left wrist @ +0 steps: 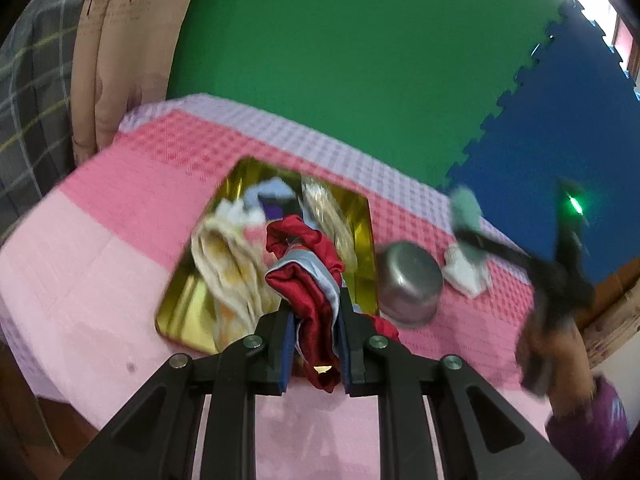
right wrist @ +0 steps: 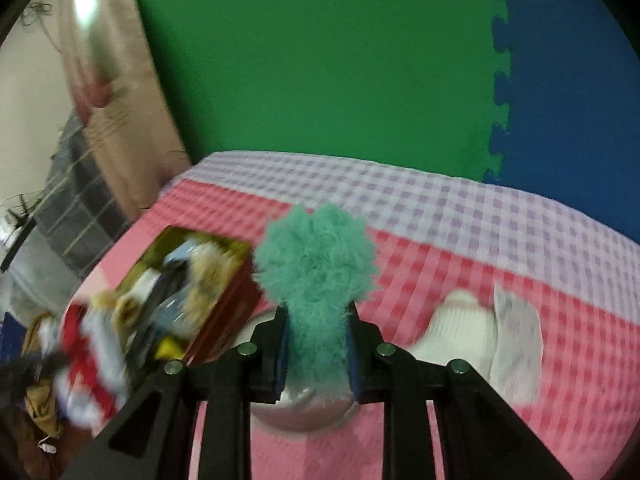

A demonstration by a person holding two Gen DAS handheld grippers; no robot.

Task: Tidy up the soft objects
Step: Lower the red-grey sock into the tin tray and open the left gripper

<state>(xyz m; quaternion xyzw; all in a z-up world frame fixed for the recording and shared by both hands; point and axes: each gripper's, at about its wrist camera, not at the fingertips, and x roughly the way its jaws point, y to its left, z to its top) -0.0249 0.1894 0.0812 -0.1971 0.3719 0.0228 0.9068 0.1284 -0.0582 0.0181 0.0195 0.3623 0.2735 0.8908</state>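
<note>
Ideally, the right gripper (right wrist: 316, 344), clamped on the teal fluffy piece (right wrist: 316, 256), should carry it left over the gold tray (left wrist: 360, 224) before letting go. Meanwhile the left gripper (left wrist: 316, 340) grips the red cloth (left wrist: 308, 280) at the tray's near edge.

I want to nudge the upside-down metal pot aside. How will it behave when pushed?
The metal pot rests rim-down on the checked cloth, so it probably slides rather than rolls. It looks thin-walled, likely light. The soft cloth may bunch and drag.
</note>
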